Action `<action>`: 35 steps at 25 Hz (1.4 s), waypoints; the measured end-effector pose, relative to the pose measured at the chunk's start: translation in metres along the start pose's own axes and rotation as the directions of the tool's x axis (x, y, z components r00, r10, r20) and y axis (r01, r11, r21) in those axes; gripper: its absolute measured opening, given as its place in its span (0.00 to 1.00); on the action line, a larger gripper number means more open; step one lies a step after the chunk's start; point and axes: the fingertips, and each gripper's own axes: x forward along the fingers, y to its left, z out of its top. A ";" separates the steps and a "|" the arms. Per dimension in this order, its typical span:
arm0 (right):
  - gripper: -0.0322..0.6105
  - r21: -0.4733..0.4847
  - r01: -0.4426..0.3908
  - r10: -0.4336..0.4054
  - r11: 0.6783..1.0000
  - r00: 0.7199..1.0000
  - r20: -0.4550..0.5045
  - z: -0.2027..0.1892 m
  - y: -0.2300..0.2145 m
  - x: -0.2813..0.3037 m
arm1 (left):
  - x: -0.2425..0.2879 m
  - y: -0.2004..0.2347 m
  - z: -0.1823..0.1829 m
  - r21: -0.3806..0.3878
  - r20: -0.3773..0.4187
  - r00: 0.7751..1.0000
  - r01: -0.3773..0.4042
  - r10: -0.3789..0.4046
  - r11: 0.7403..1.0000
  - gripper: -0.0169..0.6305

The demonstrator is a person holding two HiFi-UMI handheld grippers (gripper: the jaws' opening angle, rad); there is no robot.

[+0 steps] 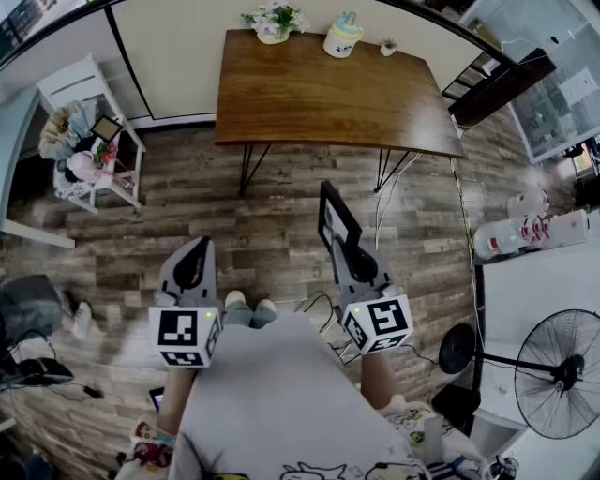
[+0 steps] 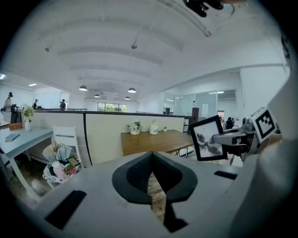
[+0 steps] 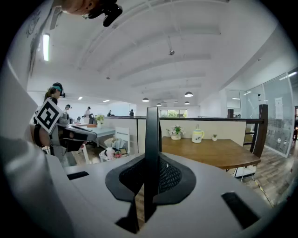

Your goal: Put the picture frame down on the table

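Head view, black picture frame, pale print, upright, clamped in right hand-held gripper, left hand-held gripper closed, empty

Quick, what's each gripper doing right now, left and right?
Left gripper: closed, nothing between its jaws.
Right gripper: closed on the black rectangular picture frame.

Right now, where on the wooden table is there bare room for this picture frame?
The tabletop is bare across its near and middle parts, side to side. Only the far edge is crowded: flower pot, lidded jar, small plant.
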 end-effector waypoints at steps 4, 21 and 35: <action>0.09 0.030 0.002 -0.002 1.000 1.000 0.013 0.000 -0.006 -0.007 | -0.004 -0.003 -0.003 -0.011 0.003 1.000 -0.015 0.015 1.000 0.03; 0.09 0.040 -0.019 0.019 0.999 1.000 0.006 -0.008 -0.021 0.008 | 0.013 0.003 -0.012 -0.046 -0.011 0.999 -0.053 0.053 0.998 0.03; 0.09 0.037 0.018 -0.017 0.999 1.000 -0.024 0.025 -0.062 0.141 | 0.138 0.073 0.030 -0.037 -0.035 0.999 0.006 -0.007 0.999 0.03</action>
